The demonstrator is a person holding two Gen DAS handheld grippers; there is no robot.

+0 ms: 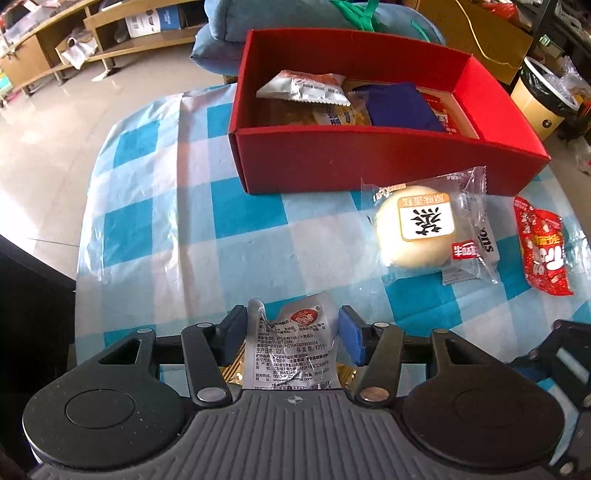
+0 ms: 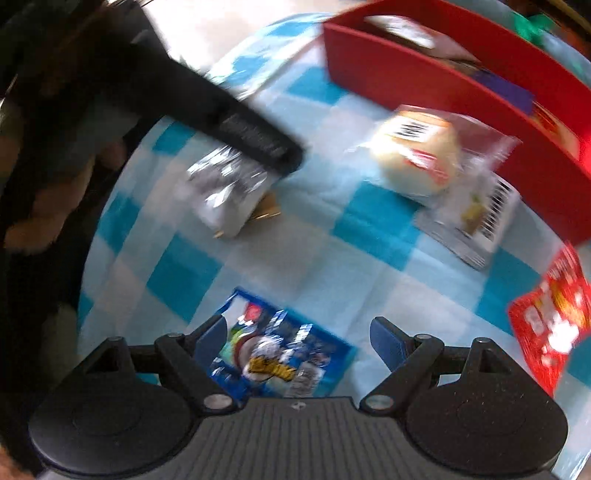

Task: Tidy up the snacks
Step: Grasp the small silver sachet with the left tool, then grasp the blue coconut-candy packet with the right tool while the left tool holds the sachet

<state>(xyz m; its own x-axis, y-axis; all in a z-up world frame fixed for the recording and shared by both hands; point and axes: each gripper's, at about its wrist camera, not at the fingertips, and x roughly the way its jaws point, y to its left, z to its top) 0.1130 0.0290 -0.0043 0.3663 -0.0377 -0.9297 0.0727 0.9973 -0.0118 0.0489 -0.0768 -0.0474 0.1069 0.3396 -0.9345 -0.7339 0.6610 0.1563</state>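
1. The surface carries a blue-and-white checked cloth under a glossy, wrinkled clear plastic sheet.
2. Red cardboard box, rectangular and open-topped, sits at the far side of the surface. Inside it: a white foil packet tilted against the other contents, a yellow-printed packet, a dark blue pouch, and a red-printed packet at the right end.
3. Round pale cake in a clear wrapper lies just in front of the box's near wall, with a square printed label on top. It rests on a flat silver sachet that bears a barcode.
4. Red crinkled packet lies to the right of the cake, near the surface edge.
5. Left gripper: jaws clamped on a white foil snack packet covered in small print, creased where it is pinched; a gold-coloured wrapper edge shows beneath it.
6. Right gripper: jaws apart, nothing gripped. A blue glossy snack packet lies flat on the cloth between and below them; this view is motion-blurred.
7. Beyond the box: blue cushions, wooden shelving at the left, a round bin with a plastic liner at the right.
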